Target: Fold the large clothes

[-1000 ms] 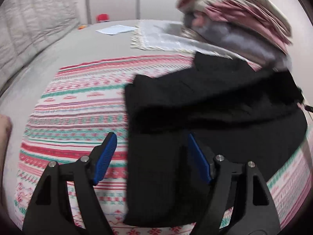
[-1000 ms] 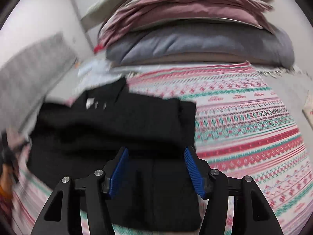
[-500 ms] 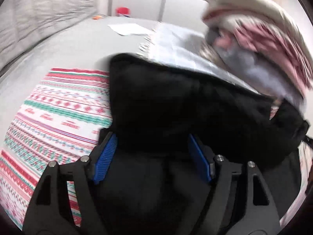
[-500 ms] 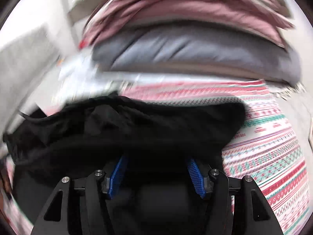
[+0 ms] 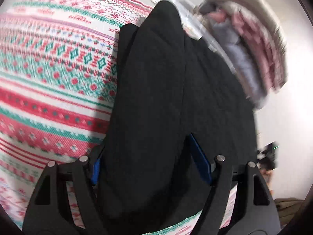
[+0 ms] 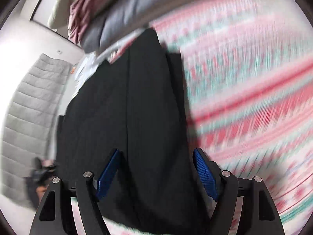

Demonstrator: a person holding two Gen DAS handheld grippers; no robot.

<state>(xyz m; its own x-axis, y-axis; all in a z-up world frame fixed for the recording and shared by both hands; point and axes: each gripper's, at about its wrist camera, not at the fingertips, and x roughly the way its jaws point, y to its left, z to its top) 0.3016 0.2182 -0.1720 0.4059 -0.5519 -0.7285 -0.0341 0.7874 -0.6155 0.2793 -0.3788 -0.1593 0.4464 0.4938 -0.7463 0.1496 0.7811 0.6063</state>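
A large black garment (image 5: 166,90) lies on a red, green and white patterned blanket (image 5: 49,82). In the left wrist view my left gripper (image 5: 150,156) has its blue-padded jaws spread wide, with black cloth bulging up between them and draped over the left pad. In the right wrist view the same black garment (image 6: 137,107) fills the gap of my right gripper (image 6: 156,170), whose blue pads stand wide apart on either side of the cloth. Whether either gripper bears on the fabric is hidden.
A stack of folded pink, grey and cream bedding (image 5: 254,45) sits beyond the garment; it also shows in the right wrist view (image 6: 109,13). A grey quilted cover (image 6: 29,107) lies to the left. The patterned blanket (image 6: 244,88) spreads to the right.
The black garment has been lifted and carried over onto itself. Both grippers swung forward and tilted down over it, and the cloth now fills both views. Both pairs of jaws stay wide.
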